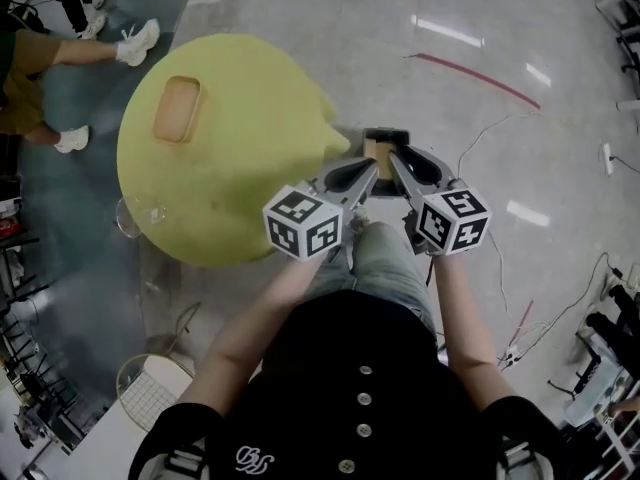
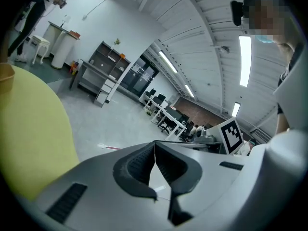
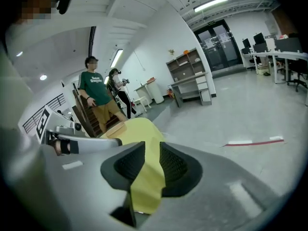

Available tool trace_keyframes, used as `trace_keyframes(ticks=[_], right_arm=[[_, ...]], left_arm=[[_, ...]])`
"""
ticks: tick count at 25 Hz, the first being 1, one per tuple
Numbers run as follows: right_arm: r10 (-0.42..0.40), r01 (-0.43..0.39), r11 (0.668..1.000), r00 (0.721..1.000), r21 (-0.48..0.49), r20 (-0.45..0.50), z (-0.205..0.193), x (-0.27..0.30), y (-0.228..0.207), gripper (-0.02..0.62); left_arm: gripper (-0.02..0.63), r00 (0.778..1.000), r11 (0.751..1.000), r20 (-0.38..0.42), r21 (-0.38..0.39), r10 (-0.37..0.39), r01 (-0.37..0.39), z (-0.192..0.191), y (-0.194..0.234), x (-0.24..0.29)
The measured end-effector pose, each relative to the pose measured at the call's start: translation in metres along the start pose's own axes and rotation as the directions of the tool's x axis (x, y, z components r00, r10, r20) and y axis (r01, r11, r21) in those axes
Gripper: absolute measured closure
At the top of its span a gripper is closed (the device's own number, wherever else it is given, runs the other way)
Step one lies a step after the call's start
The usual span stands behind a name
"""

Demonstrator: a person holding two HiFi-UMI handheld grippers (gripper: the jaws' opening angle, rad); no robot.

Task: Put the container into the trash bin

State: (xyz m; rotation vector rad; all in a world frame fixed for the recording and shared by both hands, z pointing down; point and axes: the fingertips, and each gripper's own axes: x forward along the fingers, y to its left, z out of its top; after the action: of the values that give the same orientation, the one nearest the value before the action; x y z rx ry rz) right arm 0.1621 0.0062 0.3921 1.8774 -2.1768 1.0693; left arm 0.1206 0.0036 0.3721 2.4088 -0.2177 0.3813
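Standing beside the round yellow counter (image 1: 250,148), the person holds both grippers level in front of the body, tips converging.

**Finger state**
- Left gripper (image 2: 154,146): fingers (image 2: 137,165) clenched tip to tip, nothing between them.
- Right gripper (image 3: 150,148): fingers (image 3: 122,165) released, with a clear gap. Only the counter shows through it, and nothing is held.

**Task items**
- Container (image 1: 177,108): a tan tray lying flat on the counter, well apart from both sets of fingers, to the left of and beyond the left ones.
- Bin (image 1: 385,140): judged to be the dark-rimmed box on the floor just beyond the fingertips. Something tan shows inside; what it is cannot be told.

**Step in hand**
The tray on the counter is not in the bin, and neither gripper carries it. This fits two stages: grippers on the way to fetch that tray, or grippers clear of the bin after something tan went in. Any pick of the tray calls for released fingers set across its rim, then a carry to a point above the bin opening.

**Surface and room**
The counter is smooth and otherwise bare near the tray. The floor (image 1: 300,8) is glossy grey, with a red line (image 1: 480,80) and loose cables. Shelving (image 2: 103,66) and desks stand further off, and two people (image 3: 96,95) stand beyond the counter.
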Motion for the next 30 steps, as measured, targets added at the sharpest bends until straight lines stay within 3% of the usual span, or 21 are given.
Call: trace_keyframes(ticks=[9, 16, 30], right_arm=[[0.100, -0.099, 0.993, 0.995, -0.060, 0.020, 0.015, 0.008, 0.045, 0.591], [0.165, -0.163, 0.978, 0.986, -0.129, 0.003, 0.021, 0.016, 0.070, 0.592], [0.160, -0.160, 0.971, 0.987, -0.178, -0.014, 0.026, 0.012, 0.071, 0.592]], left_arm=[[0.592, 0.998, 1.000, 0.056, 0.014, 0.027, -0.028, 0.022, 0.013, -0.032], [0.592, 0.995, 0.999, 0.093, -0.020, 0.028, -0.026, 0.024, 0.021, -0.039], [0.592, 0.992, 0.999, 0.120, -0.034, 0.041, -0.037, 0.030, 0.031, -0.047]])
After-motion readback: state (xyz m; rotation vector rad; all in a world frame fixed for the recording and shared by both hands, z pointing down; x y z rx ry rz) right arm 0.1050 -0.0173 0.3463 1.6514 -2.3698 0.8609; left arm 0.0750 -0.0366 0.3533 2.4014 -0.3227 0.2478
